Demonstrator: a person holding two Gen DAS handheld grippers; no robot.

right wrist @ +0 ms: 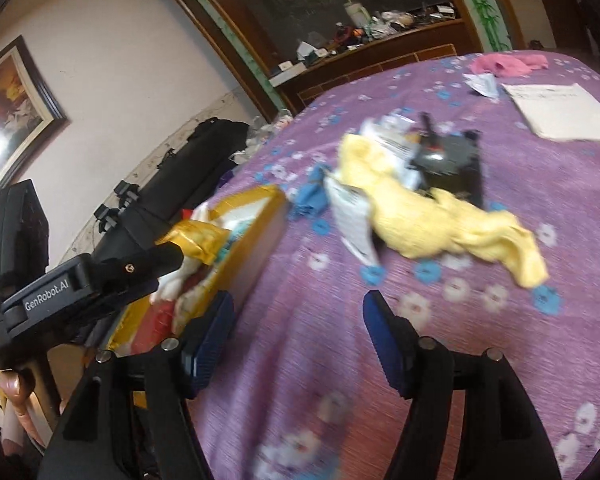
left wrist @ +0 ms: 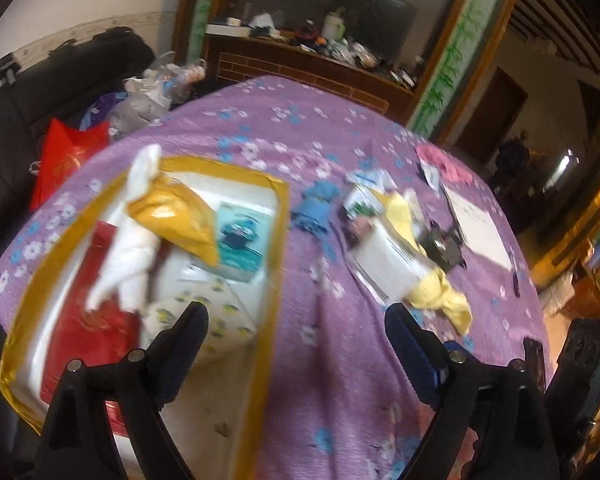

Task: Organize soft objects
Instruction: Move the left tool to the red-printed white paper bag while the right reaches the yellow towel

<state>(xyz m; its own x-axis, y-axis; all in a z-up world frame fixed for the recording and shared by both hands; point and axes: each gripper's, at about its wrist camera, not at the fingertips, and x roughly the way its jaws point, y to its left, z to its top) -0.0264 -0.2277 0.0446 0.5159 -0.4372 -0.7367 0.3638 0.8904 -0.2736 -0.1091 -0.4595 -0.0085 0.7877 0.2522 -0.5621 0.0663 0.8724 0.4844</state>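
Note:
A gold-edged white box lies on the purple flowered cloth and holds a white cloth, a red item and patterned packets. My left gripper is open and empty, its left finger over the box's near corner. A yellow cloth lies crumpled over papers and a black object at mid table; it also shows in the left wrist view. A blue cloth lies between box and yellow cloth. A pink cloth lies at the far edge. My right gripper is open and empty, short of the yellow cloth.
A white paper sheet lies at the far right of the table. A black device sits under the yellow cloth. Bags, a red sack and black cases crowd the left. A cluttered wooden cabinet stands behind.

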